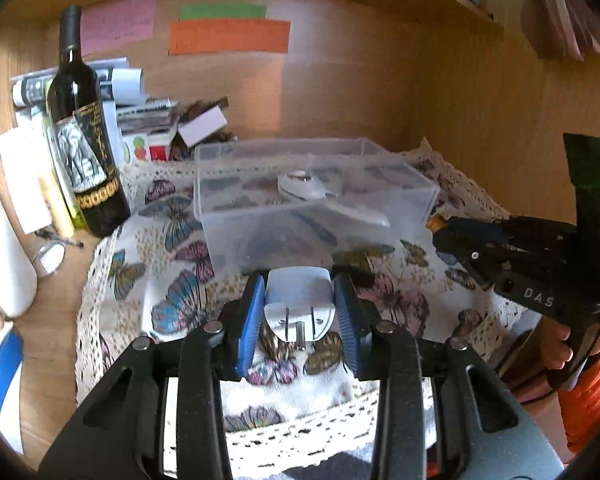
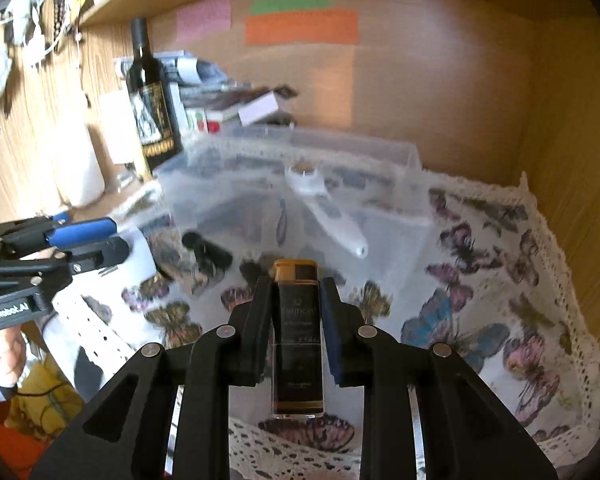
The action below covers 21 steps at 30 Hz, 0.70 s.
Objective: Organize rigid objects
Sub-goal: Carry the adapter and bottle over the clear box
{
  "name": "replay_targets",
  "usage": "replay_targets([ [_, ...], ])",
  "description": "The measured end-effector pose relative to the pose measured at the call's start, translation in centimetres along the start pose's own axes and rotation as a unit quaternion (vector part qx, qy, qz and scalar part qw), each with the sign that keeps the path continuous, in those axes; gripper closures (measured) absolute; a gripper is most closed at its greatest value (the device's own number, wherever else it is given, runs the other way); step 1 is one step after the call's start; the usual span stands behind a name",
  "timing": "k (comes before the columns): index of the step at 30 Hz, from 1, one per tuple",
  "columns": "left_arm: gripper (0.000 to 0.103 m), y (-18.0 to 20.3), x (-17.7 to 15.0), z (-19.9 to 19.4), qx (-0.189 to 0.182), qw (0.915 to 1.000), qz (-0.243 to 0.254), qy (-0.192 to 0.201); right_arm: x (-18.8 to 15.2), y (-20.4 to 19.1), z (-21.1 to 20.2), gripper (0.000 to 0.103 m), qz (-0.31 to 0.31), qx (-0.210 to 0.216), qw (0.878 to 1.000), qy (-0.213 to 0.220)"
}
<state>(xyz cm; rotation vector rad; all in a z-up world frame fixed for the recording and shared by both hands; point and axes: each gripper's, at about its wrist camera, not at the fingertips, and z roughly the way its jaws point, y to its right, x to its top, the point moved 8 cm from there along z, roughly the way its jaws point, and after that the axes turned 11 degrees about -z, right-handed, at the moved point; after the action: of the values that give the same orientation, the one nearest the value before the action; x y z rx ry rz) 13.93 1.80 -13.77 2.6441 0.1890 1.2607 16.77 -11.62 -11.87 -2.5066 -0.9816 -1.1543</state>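
Left gripper (image 1: 298, 312), fingers clamped on a white plug adapter (image 1: 299, 304), prongs toward the camera, above the butterfly cloth (image 1: 172, 256) on the counter; right gripper (image 2: 296, 320), fingers clamped on a slim dark perfume bottle (image 2: 297, 336) with amber cap, also above the cloth; clear plastic bin (image 1: 316, 200) just beyond both, holding a white handled tool (image 1: 324, 196); wine bottle (image 1: 82, 132) far left. The adapter looks light, stiff and smooth, best gripped on its flat sides; the bottle is probably glass, slippery and fragile, best held mid-body.

A white cloth (image 1: 148, 264) printed with blue, pink and brown butterflies (lace-edged) lies under a clear plastic box (image 1: 312, 196).
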Motion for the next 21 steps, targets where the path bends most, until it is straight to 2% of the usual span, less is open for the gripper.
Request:
replay_targets([
  [6, 0.067, -0.1, 2.1, 0.2, -0.002, 0.9999, -0.003, 0.009, 2.3, 1.1, -0.8, 0.081, 0.002, -0.009, 1.0, 0.027],
  [14, 0.067, -0.8, 6.6, -0.4, 0.009, 0.9988, -0.004, 0.048, 6.3, 3.3, -1.0, 0.081, 0.001, -0.024, 0.998, 0.063],
  [21, 0.067, -1.2, 9.5, 1.6, 0.016, 0.9989, -0.002, 0.045, 9.5, 5.1, 0.4, 0.081, -0.016, -0.042, 0.996, 0.075],
])
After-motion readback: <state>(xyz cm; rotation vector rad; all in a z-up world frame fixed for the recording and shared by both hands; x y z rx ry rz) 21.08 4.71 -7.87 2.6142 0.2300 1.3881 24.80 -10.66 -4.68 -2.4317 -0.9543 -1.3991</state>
